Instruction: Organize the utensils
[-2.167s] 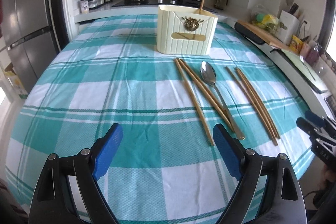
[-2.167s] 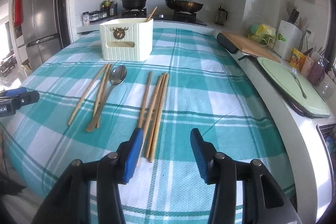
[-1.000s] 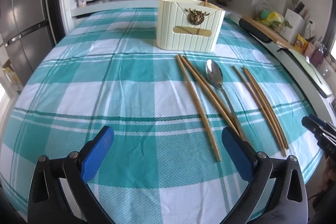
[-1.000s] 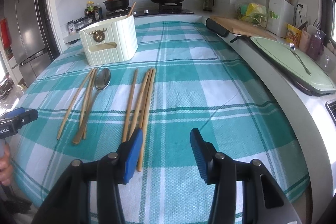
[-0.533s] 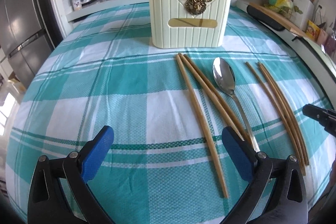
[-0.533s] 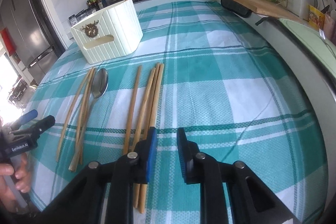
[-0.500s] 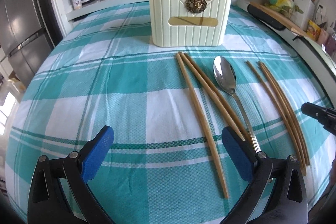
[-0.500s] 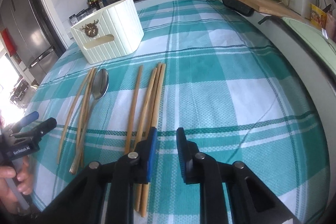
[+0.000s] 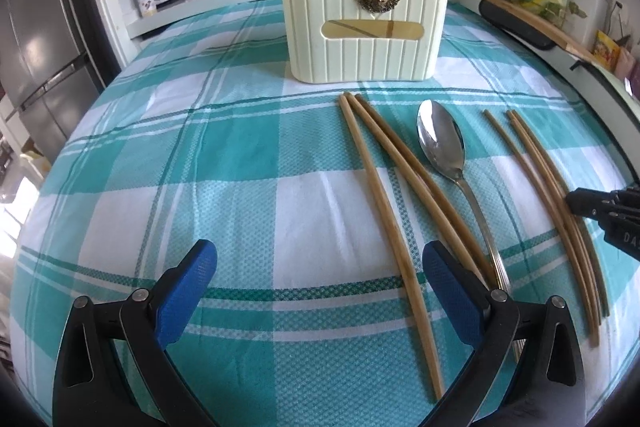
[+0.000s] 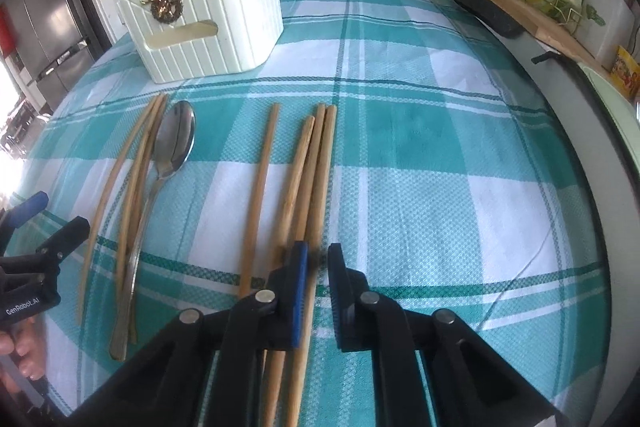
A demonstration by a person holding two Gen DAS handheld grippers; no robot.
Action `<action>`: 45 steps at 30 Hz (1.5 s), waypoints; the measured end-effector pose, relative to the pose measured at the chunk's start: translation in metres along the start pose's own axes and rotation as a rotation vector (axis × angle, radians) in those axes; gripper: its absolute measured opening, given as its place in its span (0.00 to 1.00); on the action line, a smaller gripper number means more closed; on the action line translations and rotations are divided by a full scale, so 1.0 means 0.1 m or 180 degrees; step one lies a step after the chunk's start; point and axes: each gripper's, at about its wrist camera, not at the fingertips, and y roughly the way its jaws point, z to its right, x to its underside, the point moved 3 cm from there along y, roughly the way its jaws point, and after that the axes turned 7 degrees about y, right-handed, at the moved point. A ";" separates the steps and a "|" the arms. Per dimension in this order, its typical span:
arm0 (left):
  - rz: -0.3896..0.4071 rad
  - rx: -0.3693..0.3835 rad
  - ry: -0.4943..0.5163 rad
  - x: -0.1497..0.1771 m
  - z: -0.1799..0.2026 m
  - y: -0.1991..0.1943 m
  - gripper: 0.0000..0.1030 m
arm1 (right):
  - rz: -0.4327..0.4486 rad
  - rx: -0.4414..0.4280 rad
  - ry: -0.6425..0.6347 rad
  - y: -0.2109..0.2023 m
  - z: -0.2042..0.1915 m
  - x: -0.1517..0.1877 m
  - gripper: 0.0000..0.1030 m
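— Left wrist view first: where do the utensils lie?

— On the surface (image 9: 240, 167), under a teal-and-white checked cloth. Cream utensil holder (image 9: 364, 27) upright at the far side, one stick already poking out of its top. Just in front of it, three left-hand chopsticks (image 9: 384, 195) fanning toward the camera, then the spoon (image 9: 444, 147) beside them, bowl toward the holder. Further right, well apart from the spoon, the right-hand chopsticks (image 9: 552, 195).

— And the left gripper (image 9: 320, 259)?

— Spread wide, blue fingers (image 9: 188, 291) far apart above bare cloth, nothing between them. Right finger just beside the spoon handle and the near ends of the left-hand chopsticks (touching or not, cannot tell).

— Right wrist view, then?

— Same layout, seen from the other side: holder at far left, spoon and its neighbouring sticks to the left, right-hand chopsticks straight ahead. Right gripper (image 10: 318, 259) down over that bundle, fingers just been closing and now drawn nearly together, pinched on one stick of the bundle (a bit blurred at the contact). Other sticks of the bundle lying just left of the blue pad.

— Anything at the edge?

— Left gripper at far left, with a person's fingertips (image 10: 24, 359) below it.
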 end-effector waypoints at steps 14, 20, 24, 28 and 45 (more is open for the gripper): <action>-0.0064 -0.0004 0.0045 -0.12 0.03 0.18 0.76 | 0.0159 0.0098 -0.0032 -0.01 0.02 0.06 0.07; -0.0011 0.0145 0.0121 -0.11 0.15 0.13 0.34 | 0.0187 0.0120 0.0059 -0.08 0.12 0.16 0.07; 0.0027 0.0127 0.0190 -0.10 0.20 0.09 0.09 | 0.0198 0.0119 0.0113 -0.12 0.16 0.22 0.07; 0.0021 0.0140 0.0082 -0.05 0.10 0.07 0.06 | 0.0199 0.0112 0.0132 -0.15 0.20 0.27 0.07; -0.0019 0.0258 -0.0114 0.15 -0.21 -0.08 0.57 | 0.0160 -0.0068 0.0088 -0.31 0.32 0.48 0.28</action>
